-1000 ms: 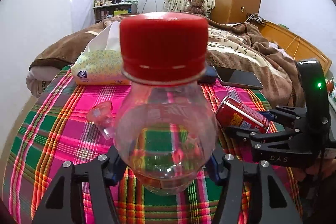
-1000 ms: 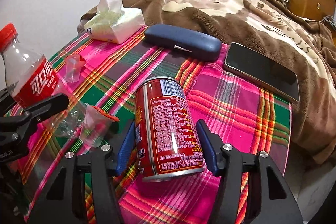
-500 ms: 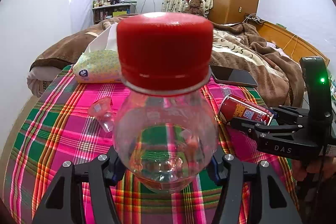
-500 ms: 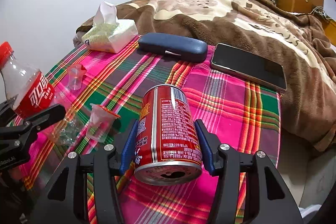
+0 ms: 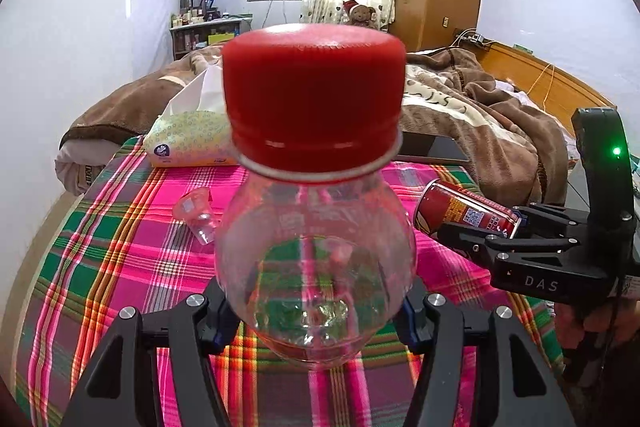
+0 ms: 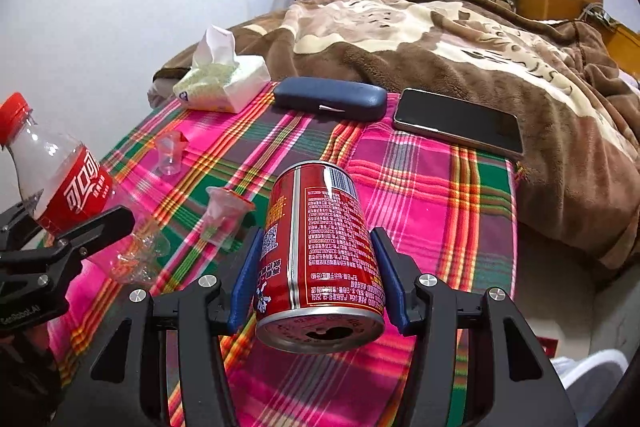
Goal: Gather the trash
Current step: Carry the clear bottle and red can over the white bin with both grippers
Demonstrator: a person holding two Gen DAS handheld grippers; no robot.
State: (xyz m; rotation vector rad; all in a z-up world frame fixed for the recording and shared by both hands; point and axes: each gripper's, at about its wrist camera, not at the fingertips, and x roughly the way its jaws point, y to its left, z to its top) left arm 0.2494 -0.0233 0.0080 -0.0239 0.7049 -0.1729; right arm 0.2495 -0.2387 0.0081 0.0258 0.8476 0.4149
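Left gripper (image 5: 316, 311) is clamping an empty clear plastic bottle (image 5: 316, 259) by its lower body, red cap (image 5: 314, 99) pointing toward the camera, bottle lifted off the plaid cloth (image 5: 100, 267). From the right wrist view the same bottle (image 6: 60, 187) is sitting tilted in the left gripper (image 6: 72, 243), red label facing out. Right gripper (image 6: 320, 275) is squeezing a red drink can (image 6: 320, 251) between its blue pads (image 6: 244, 279), opened top end facing the camera, can held above the cloth (image 6: 440, 195). In the left view the can (image 5: 464, 211) is showing at the right, pinched in the right gripper (image 5: 488, 227). Two small clear plastic cups are lying on the cloth: one (image 6: 224, 215) just left of the can, one (image 6: 170, 155) farther back. Behind them, a tissue pack (image 6: 224, 83), a dark blue glasses case (image 6: 330, 99) and a phone (image 6: 458, 121) are resting near the brown blanket (image 6: 460, 47), the phone partly on it. Both items are being held clear of the surface, well apart from each other.
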